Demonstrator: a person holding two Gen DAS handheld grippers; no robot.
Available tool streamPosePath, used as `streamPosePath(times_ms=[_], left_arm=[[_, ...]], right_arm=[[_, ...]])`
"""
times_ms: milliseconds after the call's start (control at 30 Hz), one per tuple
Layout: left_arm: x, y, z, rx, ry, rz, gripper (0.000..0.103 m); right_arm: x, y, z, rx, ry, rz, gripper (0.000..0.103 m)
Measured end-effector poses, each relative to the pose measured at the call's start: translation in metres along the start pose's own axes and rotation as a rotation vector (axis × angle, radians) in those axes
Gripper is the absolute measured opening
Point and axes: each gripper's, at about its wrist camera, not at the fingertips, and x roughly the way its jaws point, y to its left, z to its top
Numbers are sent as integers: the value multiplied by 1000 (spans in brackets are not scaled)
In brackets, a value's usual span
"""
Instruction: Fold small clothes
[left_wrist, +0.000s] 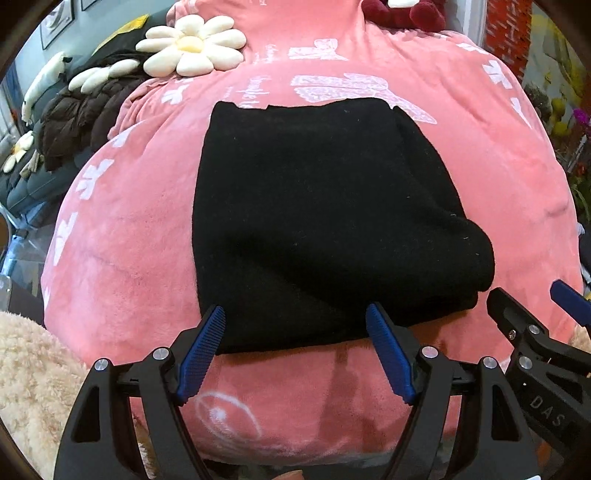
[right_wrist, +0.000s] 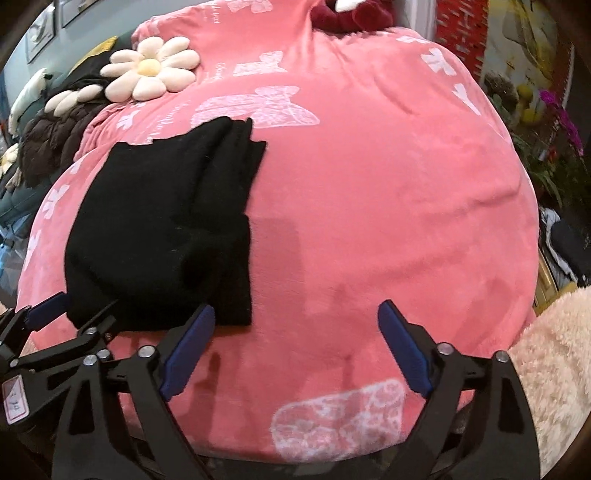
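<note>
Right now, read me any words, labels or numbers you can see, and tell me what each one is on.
"DAS": white letters on the black body of the right gripper.
White script on the pink blanket, above the black garment: too blurred to read.
White sticker on the left gripper: red marks, illegible.

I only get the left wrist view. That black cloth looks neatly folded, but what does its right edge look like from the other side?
Observer: From the right wrist view, the black cloth shows stacked layers along that edge, with a bulging fold near the front.
Operator: Is the right hand-held gripper holding any of it?
Observer: No. The right hand-held gripper is open over the bare pink blanket, beside the cloth.
Operator: Anything farther right?
Observer: A fluffy cream fabric at the blanket's edge.
</note>
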Motion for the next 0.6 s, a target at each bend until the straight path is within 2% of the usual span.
streamPosePath(times_ms=[300,600], left_arm=[[-1,7,-2,-33,1,9,74],[1,10,-3,-50,12,11,74]], right_arm=[[-9,10,-3,-68,-48,7,91],[-9,11,-2,-85,-49,0,91]])
